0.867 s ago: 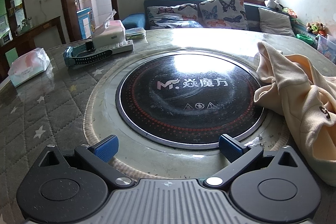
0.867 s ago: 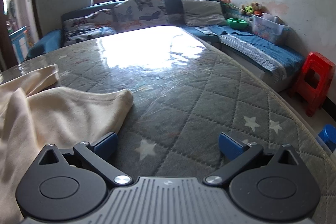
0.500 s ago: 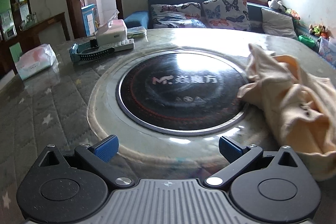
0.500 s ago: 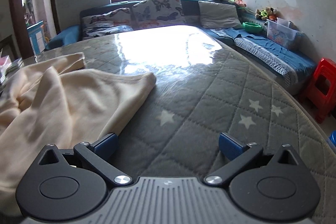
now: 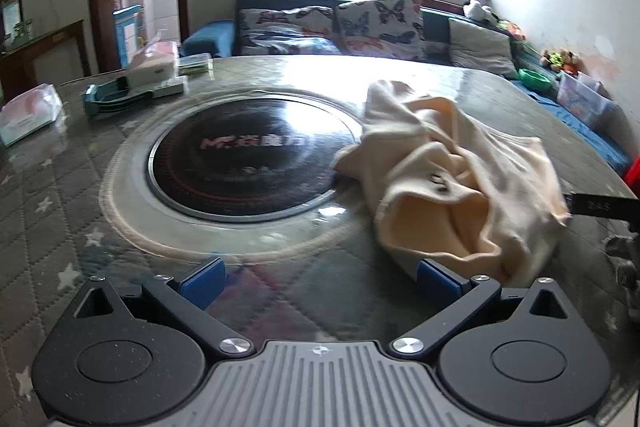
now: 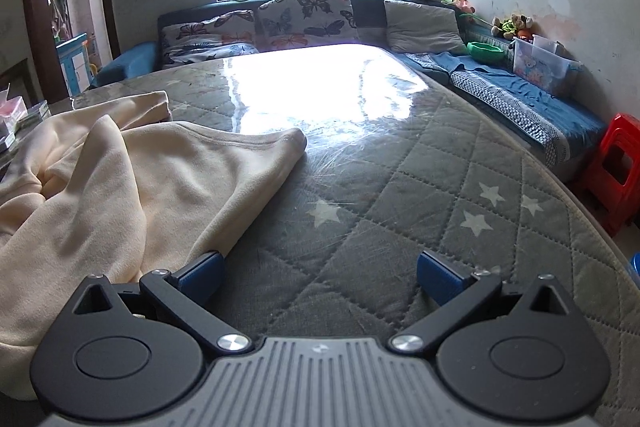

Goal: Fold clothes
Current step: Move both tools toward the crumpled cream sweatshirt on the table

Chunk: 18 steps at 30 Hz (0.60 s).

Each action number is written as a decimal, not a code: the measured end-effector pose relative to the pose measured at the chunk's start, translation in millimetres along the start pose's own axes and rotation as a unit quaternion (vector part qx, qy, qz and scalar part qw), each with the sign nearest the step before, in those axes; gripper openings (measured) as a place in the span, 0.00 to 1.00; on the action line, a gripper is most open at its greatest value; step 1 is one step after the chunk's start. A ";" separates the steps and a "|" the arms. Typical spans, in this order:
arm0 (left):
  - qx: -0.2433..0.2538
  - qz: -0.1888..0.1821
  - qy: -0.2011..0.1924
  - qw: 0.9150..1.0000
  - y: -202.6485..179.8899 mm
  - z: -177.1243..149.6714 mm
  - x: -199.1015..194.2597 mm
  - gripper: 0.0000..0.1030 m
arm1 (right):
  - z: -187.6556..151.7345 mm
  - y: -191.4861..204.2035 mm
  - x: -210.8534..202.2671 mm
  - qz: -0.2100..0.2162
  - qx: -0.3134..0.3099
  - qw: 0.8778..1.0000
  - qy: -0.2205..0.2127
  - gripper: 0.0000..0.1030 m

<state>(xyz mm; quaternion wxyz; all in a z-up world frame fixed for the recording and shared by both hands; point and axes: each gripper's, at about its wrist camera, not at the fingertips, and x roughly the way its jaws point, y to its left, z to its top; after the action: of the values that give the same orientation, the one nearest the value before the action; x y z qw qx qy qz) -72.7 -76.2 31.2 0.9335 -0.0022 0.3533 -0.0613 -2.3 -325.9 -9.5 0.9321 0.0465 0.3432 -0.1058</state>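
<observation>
A crumpled cream garment [image 5: 452,183] lies on the round glass-topped table [image 5: 60,211], right of the black hotplate [image 5: 252,159]. My left gripper [image 5: 320,279] is open above the table's near edge, with nothing between its blue pads; its right pad sits just in front of the garment's near hem. In the right wrist view the same garment [image 6: 132,183] spreads across the left half. My right gripper [image 6: 320,277] is open over the quilted cloth, its left pad at the garment's edge. The right gripper's dark tip [image 5: 600,205] shows beyond the garment in the left wrist view.
A tissue pack [image 5: 28,115], a teal tool [image 5: 112,97] and boxes [image 5: 154,67] sit at the table's far left. A sofa with butterfly cushions [image 6: 308,13] runs behind the table. A red stool [image 6: 622,167] stands to the right of the table.
Both grippers have pulled back and risen, so more of the table shows. The garment now lies fuller in both views, nearer each gripper's inner pad. Both jaws stayed wide.
</observation>
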 end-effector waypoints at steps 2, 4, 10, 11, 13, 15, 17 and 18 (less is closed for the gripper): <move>0.005 -0.006 0.002 1.000 -4.3 -1.6 -3.0 1.00 | -2.3 -1.6 -1.8 0.002 0.000 1.000 0.001 1.00; 0.009 -0.010 0.004 1.000 -7.6 -3.4 -5.2 1.00 | -5.7 -0.3 -6.8 0.002 -0.001 1.000 0.001 1.00; 0.015 -0.004 0.008 1.000 -14.4 -6.7 -8.8 1.00 | -17.1 7.5 -31.0 0.001 -0.005 1.000 -0.011 1.00; 0.016 -0.004 0.008 1.000 -14.9 -6.9 -9.1 1.00 | -18.8 9.4 -35.9 -0.001 -0.008 1.000 -0.014 1.00; 0.019 -0.002 0.011 1.000 -15.8 -7.4 -9.2 1.00 | -21.7 13.0 -45.6 0.001 -0.014 1.000 -0.019 1.00; 0.022 -0.001 0.013 1.000 -16.8 -8.2 -10.1 1.00 | -24.4 16.3 -55.4 0.008 -0.019 1.000 -0.022 1.00; 0.023 -0.002 0.015 1.000 -17.3 -9.0 -10.6 1.00 | -28.2 21.0 -65.6 0.011 -0.024 0.999 -0.027 1.00; 0.023 -0.002 0.016 1.000 -17.7 -9.6 -10.6 1.00 | -30.2 24.0 -70.1 0.009 -0.029 0.999 -0.029 1.00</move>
<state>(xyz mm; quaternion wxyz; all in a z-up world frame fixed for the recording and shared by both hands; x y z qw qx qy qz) -89.0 -92.2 31.8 0.9273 0.0199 0.3670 -0.0709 -67.8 -286.1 13.4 0.9436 0.0199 0.3184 -0.0886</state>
